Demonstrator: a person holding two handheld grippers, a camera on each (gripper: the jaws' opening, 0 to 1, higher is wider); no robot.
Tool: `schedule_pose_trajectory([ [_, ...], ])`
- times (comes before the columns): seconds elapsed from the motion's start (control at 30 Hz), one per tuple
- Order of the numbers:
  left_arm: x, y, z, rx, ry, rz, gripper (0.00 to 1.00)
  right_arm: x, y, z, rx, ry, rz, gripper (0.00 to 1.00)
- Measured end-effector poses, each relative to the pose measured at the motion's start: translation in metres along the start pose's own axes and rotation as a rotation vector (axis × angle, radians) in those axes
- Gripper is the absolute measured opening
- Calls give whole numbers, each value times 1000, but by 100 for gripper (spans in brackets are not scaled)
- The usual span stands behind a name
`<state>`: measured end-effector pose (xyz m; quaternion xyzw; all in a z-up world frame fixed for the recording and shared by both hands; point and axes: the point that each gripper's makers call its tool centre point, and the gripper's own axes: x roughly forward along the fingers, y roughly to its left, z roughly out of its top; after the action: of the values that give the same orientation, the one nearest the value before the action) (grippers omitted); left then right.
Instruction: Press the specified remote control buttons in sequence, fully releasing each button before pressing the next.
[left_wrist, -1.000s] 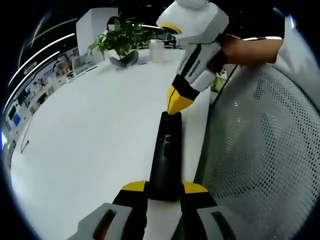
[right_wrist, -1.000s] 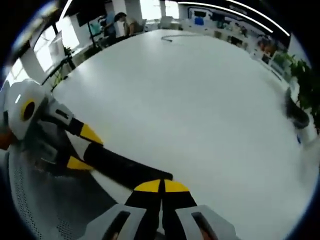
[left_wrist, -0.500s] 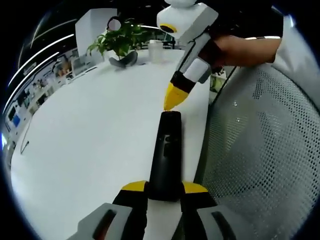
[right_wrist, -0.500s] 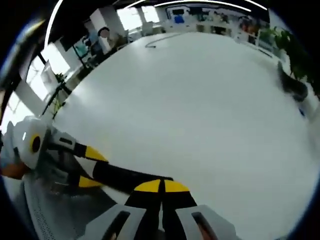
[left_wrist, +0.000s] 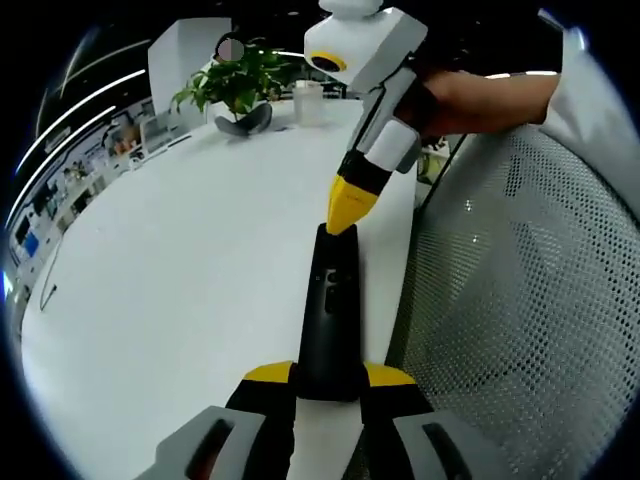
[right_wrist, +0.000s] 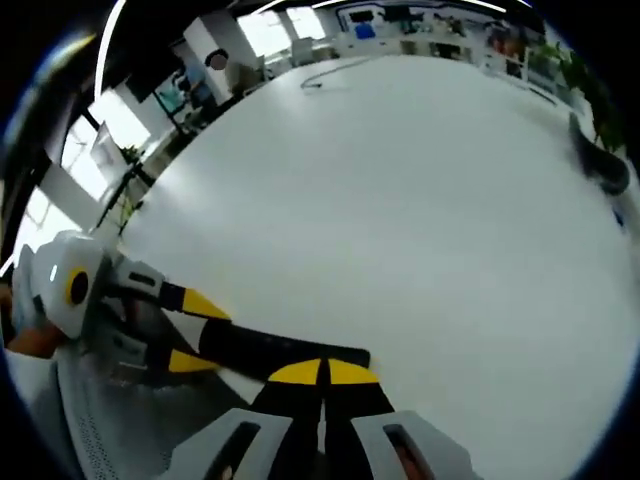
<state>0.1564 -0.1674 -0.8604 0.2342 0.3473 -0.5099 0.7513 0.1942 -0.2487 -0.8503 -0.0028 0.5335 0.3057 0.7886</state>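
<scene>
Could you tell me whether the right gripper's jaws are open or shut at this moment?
Shut. In the right gripper view the right gripper's two yellow tips meet with no gap, and in the left gripper view they form one point at the remote's far end.

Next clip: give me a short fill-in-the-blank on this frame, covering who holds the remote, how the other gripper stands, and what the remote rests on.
1. The black remote control is clamped at its near end by the ____ gripper.
2. The right gripper has its yellow tips ____ together, at the remote's far end.
3. The remote lies near the edge of a ____ table.
4. Beyond the table edge is a ____ chair back.

Missing words: left; shut; white; mesh
</scene>
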Motion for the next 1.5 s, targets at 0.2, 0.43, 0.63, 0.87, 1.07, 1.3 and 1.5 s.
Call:
schedule_pose_trajectory([
  [0.2, 0, 0, 0, -7, 0, 3, 24, 0, 0, -1, 12, -2, -2, 0],
  [0.43, 1, 1, 0, -22, 5, 7, 24, 1, 0, -1, -34, -6, -12, 0],
  [0.63, 0, 2, 1, -32, 2, 12, 25, 0, -1, -1, -41, -11, -12, 0],
  [0.87, 1, 3, 2, -41, 24, 25, 25, 0, -1, -1, -7, -14, 6, 0],
  [1.07, -3, 4, -3, -43, 51, 28, 24, 0, 0, -1, -18, -14, 4, 0],
  [1.3, -2, 2, -3, -34, 49, 24, 24, -1, -1, -1, 15, -14, 13, 0],
  [1.5, -2, 1, -3, -17, 40, 11, 24, -1, -2, -1, 51, -11, 23, 0],
])
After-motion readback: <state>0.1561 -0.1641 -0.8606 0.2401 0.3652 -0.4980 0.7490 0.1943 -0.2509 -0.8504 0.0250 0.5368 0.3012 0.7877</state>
